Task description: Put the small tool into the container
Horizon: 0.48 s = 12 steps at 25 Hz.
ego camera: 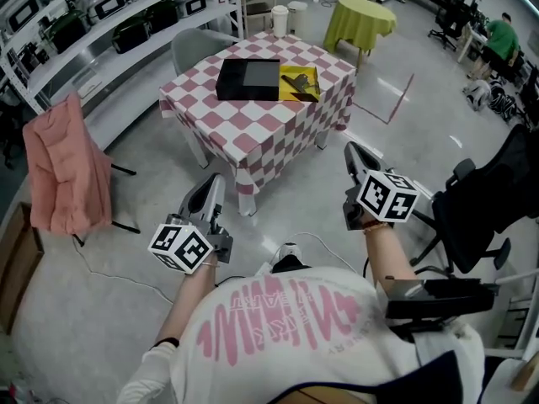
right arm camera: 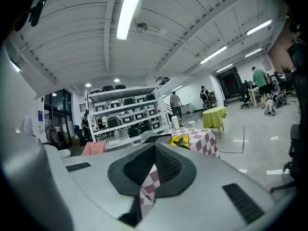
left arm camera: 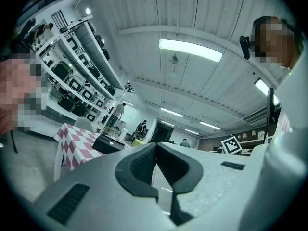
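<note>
1. Nearest the head view is the person's white shirt with pink print. Both forearms reach out over bare floor, well apart from the table.
2. Left gripper: jaws together, nothing between them. Right gripper: likewise closed and empty.
3. A black box sits toward the table's far corner. A yellow tray touches its right side, by the right edge.
4. The small tool, dark, lies on the yellow tray. Its shape is too small to read.
5. Which piece is the container cannot be told. If it is the tray, the tool already lies in it; if the box, the tool lies just outside.
6. Risks, as judged:
   - A flat tool gives the pads little bite, so it may skid or shift the tray.
   - The cloth overhang could snag a jaw and drag both pieces.
   - The office chair stands near the right gripper, so a bump is possible.
</note>
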Motion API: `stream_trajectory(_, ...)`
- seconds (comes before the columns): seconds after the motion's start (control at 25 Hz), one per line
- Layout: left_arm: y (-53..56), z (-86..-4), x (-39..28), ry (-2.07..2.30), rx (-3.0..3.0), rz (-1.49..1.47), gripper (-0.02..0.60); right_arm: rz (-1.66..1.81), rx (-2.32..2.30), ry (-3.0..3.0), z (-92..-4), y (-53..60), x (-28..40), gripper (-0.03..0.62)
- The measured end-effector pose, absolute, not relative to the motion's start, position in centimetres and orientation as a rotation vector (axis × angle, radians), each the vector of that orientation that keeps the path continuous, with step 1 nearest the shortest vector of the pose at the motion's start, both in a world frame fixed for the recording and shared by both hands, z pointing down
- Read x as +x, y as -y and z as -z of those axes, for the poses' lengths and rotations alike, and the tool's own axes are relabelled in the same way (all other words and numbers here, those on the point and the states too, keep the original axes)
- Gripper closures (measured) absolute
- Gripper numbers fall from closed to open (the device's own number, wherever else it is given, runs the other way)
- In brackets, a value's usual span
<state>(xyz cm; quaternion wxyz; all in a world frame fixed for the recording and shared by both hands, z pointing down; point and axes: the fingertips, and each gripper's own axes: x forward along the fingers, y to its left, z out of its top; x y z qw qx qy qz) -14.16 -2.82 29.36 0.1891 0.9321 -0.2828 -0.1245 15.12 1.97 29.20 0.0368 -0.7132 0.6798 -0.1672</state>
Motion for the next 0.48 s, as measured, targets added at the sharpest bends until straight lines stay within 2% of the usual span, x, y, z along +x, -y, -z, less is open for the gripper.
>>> stream_trajectory(0.48,0.4,-29.9,-14.9,0.809,2.617,0.358,0.574,0.518,-2.196,-2.126,-30.4,-4.2,13.9,0.589)
